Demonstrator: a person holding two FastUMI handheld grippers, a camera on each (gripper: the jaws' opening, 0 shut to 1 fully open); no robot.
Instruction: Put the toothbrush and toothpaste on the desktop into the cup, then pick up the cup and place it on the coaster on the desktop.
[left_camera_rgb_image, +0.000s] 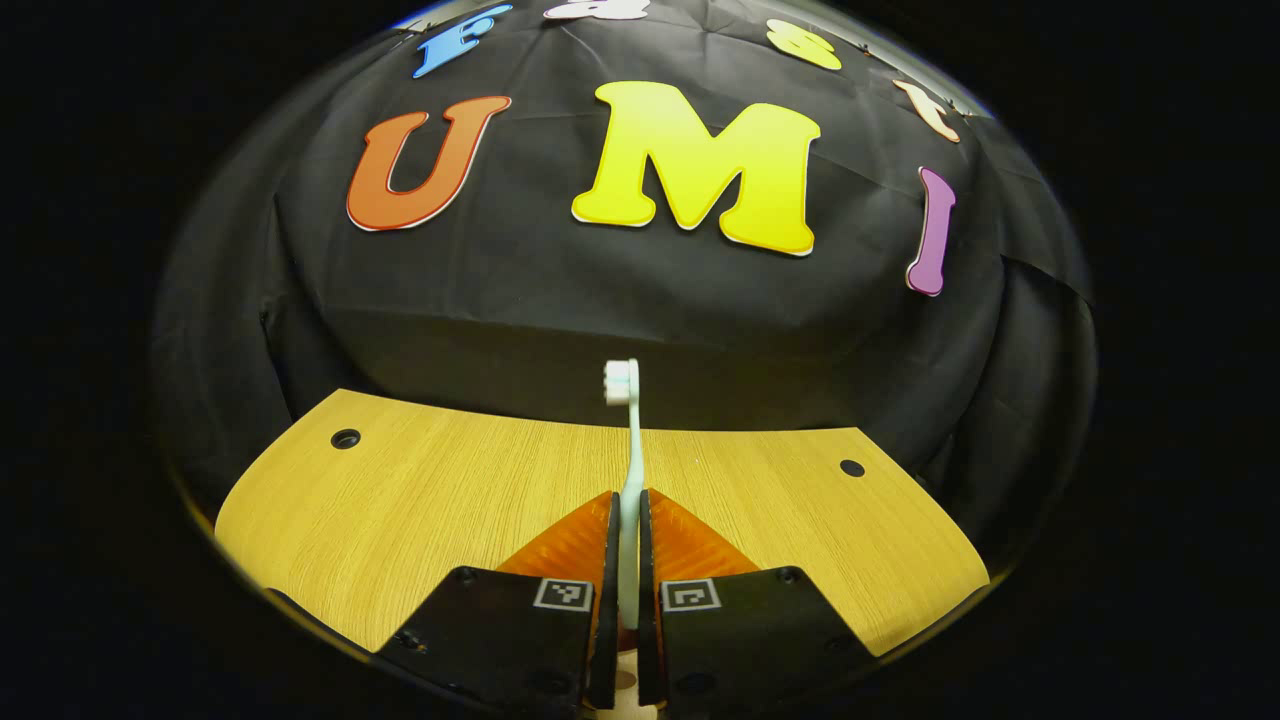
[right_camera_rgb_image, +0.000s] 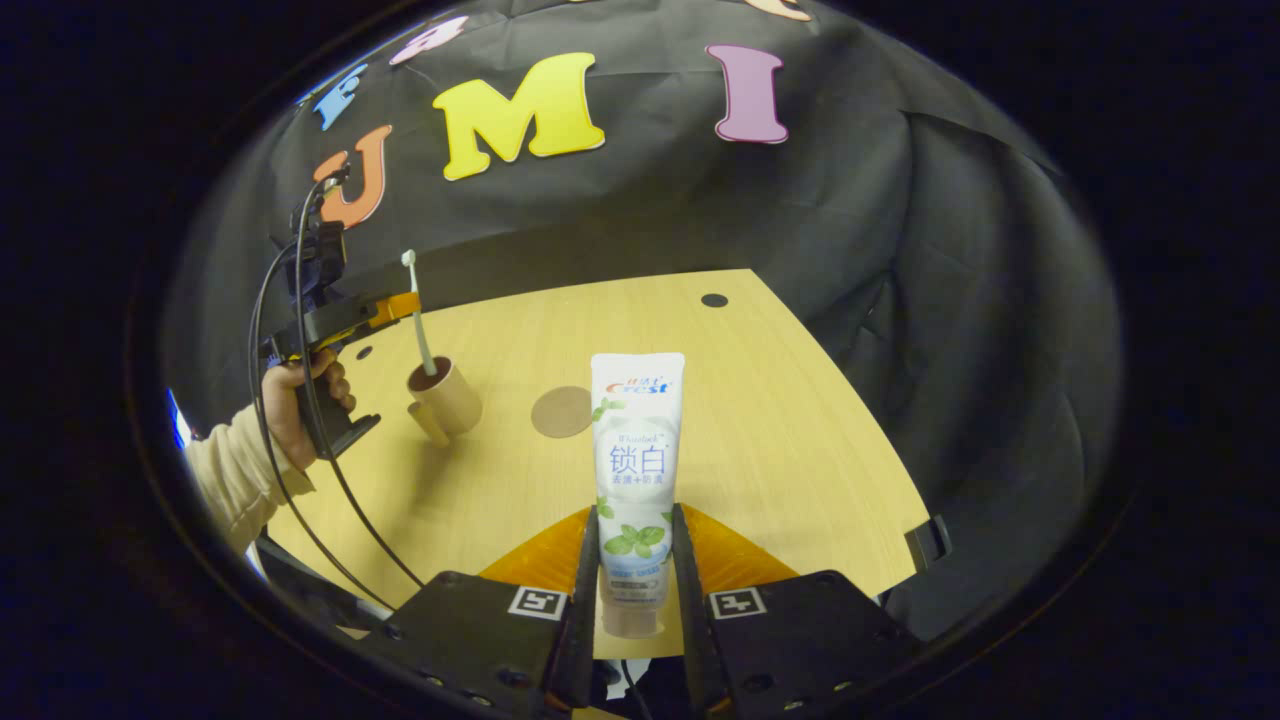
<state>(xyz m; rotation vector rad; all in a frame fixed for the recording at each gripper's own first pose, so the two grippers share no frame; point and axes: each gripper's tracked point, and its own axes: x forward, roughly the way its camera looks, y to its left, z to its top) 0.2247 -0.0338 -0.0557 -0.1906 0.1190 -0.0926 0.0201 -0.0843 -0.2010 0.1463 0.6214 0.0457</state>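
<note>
We find the left gripper (left_camera_rgb_image: 628, 520) pinching the toothbrush (left_camera_rgb_image: 629, 470) upright, head up; in the right gripper view its lower end sits at the mouth of the cup (right_camera_rgb_image: 445, 395). The right gripper (right_camera_rgb_image: 633, 545) clamps the toothpaste (right_camera_rgb_image: 636, 460) upright, well right of the cup (the coaster (right_camera_rgb_image: 561, 411) lies between). The wooden desktop (right_camera_rgb_image: 780, 420) has 2 holes, with black cloth behind.
</note>
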